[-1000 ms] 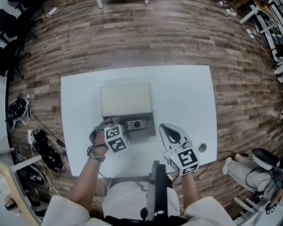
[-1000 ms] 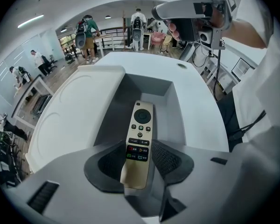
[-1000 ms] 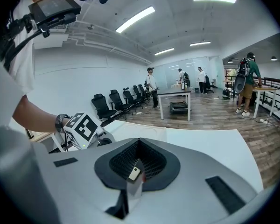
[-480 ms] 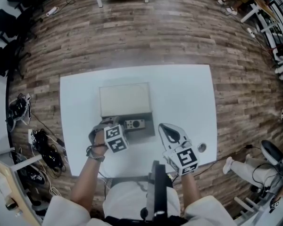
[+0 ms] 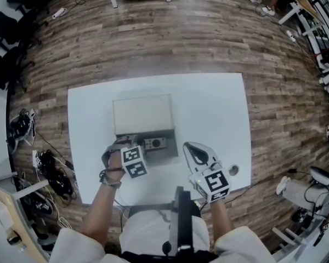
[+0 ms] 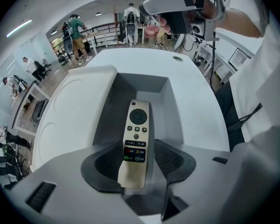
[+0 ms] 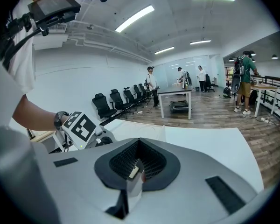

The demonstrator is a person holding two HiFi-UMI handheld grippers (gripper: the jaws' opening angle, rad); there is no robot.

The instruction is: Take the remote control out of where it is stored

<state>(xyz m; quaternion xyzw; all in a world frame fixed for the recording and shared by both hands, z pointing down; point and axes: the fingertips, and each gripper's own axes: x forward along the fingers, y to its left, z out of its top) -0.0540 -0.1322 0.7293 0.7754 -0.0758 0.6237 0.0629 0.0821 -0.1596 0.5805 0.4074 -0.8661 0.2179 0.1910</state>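
A slim beige remote control (image 6: 135, 141) lies lengthwise in the open grey drawer (image 6: 170, 101) of a white box (image 5: 142, 115) on the white table (image 5: 208, 108). My left gripper (image 6: 137, 160) reaches into the drawer from the left. Its dark pads stand on either side of the remote's near end, open, with a gap on the right side. In the head view the remote (image 5: 156, 143) shows just beyond the left gripper (image 5: 136, 143). My right gripper (image 5: 191, 148) hovers over the table right of the drawer. Its jaws (image 7: 136, 169) are shut on nothing.
A small round object (image 5: 233, 170) lies on the table near the right front corner. Cables and gear lie on the wood floor at the left (image 5: 49, 171). People and desks are far off in the room behind.
Both grippers keep their places. The head view has drifted slightly.
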